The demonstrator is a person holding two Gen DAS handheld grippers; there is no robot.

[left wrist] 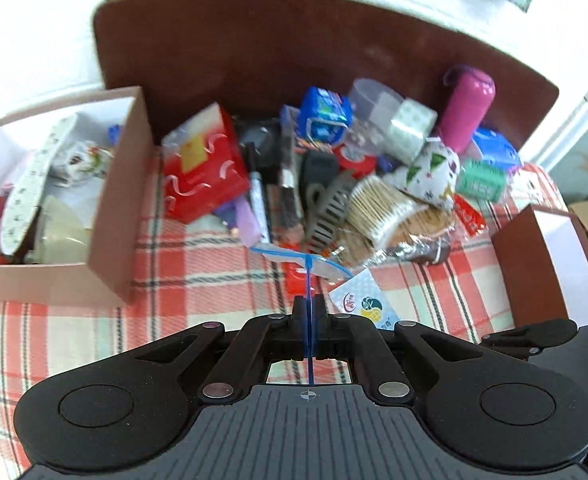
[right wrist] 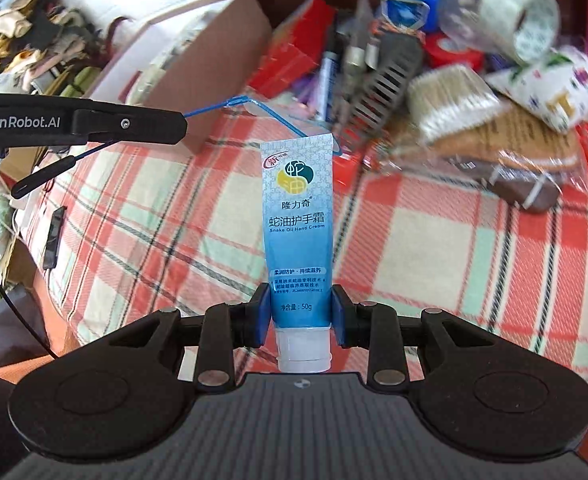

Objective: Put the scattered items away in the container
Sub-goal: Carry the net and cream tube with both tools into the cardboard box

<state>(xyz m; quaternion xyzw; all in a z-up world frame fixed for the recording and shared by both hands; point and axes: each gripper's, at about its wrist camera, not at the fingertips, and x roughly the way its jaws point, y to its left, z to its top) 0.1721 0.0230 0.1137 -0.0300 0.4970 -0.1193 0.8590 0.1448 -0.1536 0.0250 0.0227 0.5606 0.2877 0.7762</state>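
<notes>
**Two grips, two slip risks**

Right gripper [right wrist: 301,312] is clamped low on the hand cream tube [right wrist: 297,216], cap twd cam; the long body sticks out, so it could pivot & drop. Left gripper [left wrist: 309,308], jaws pinched tight on a thin blue tie [left wrist: 309,280]; it may slide out. Both above the plaid cloth [left wrist: 197,276]. Box [left wrist: 109,208] sits left w/ stuff in it; pile [left wrist: 334,176] lies beyond, easy to snag
</notes>
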